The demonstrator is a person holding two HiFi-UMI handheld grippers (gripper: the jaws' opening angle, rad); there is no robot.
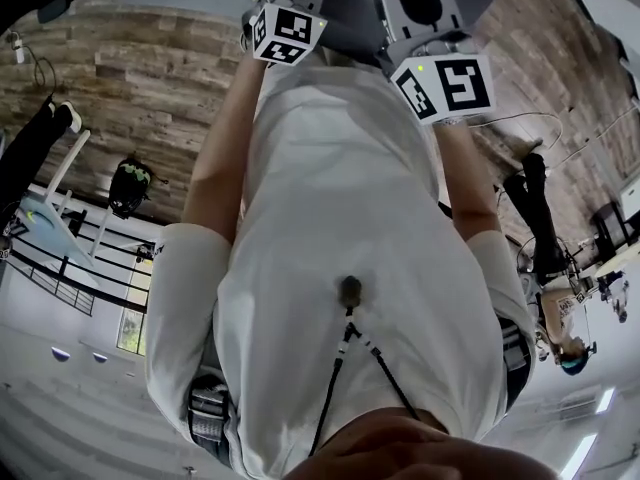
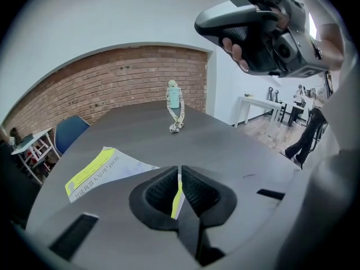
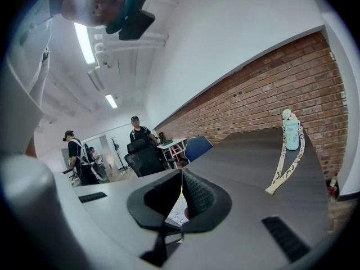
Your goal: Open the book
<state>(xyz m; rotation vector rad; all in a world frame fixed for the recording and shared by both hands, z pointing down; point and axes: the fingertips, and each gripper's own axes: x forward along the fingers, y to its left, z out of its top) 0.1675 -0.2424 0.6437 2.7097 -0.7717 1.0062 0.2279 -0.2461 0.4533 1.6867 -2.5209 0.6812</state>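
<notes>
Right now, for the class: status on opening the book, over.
Left gripper shut on a yellow-edged sheet. Right gripper shut on a white sheet. Yellow-striped book beside left gripper; opened or not, unclear. Bottle stands far back, out of the way.

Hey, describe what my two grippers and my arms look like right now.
The left gripper and right gripper each have a smooth grey body, black jaws with ribbed pads, and a white cube with black square markers. The right gripper's handle is grey and black. You wear a white short-sleeved shirt.
</notes>
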